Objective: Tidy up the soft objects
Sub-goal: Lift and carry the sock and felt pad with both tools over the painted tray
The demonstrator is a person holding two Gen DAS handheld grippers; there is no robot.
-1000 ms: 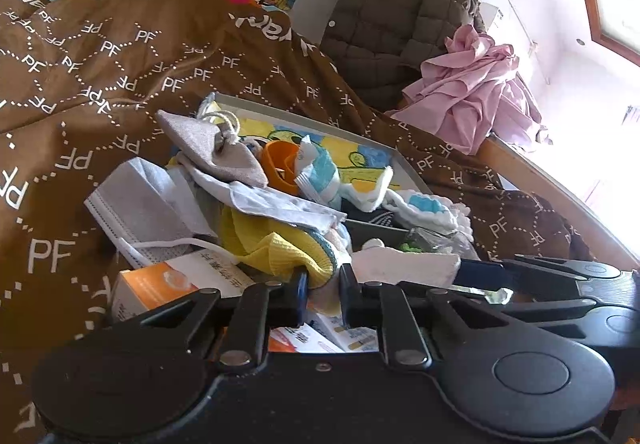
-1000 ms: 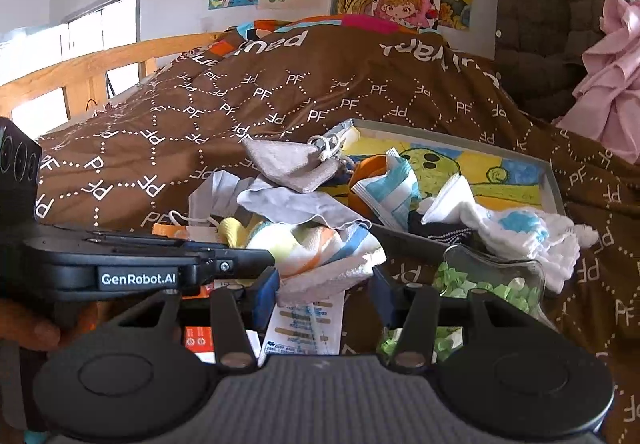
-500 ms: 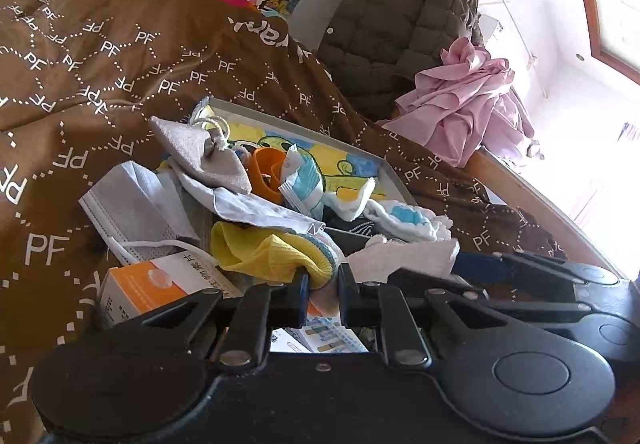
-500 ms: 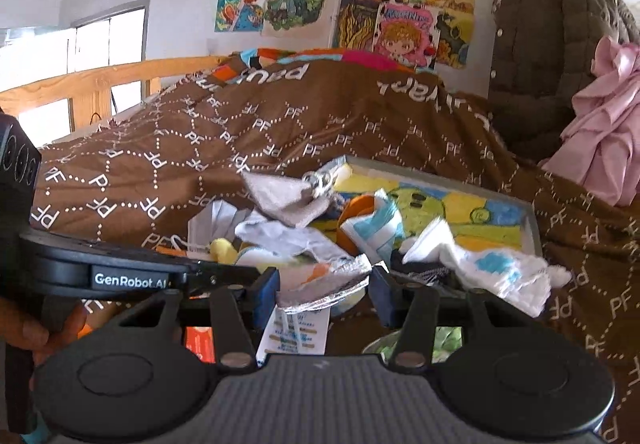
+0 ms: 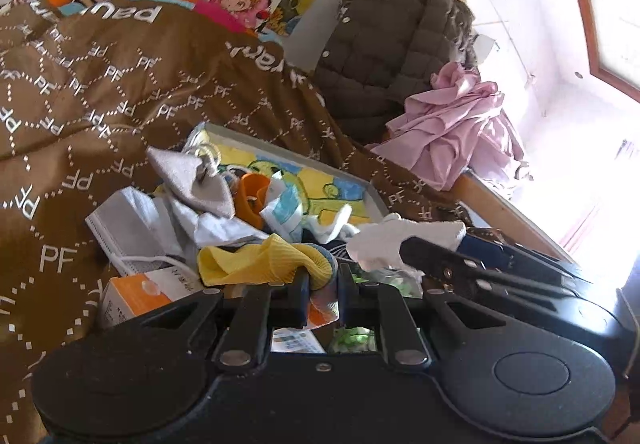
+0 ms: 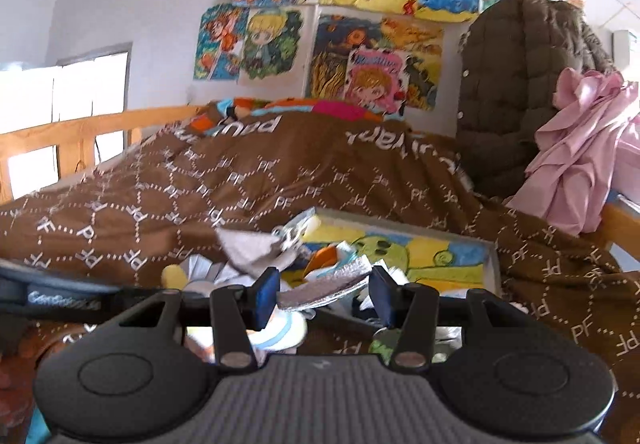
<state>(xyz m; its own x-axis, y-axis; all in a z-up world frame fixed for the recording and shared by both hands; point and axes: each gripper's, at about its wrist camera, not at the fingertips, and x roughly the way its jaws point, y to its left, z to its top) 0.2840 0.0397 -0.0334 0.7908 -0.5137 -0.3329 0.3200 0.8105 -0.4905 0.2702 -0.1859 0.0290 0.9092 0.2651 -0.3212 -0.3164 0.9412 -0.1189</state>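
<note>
Both grippers gripping soft items above the pile on the bed.

Left gripper (image 5: 323, 286): jaws nearly closed, pinching a yellow sock (image 5: 264, 260). Right gripper (image 6: 325, 294): about half open, holding a grey-white cloth (image 6: 324, 286) stretched between the pads, its left end at the left pad. Rest of the soft pile sits on the brown blanket (image 5: 100, 92), partly over the shallow box (image 6: 490, 264). Orange carton (image 5: 140, 294) beside the pile.
</note>
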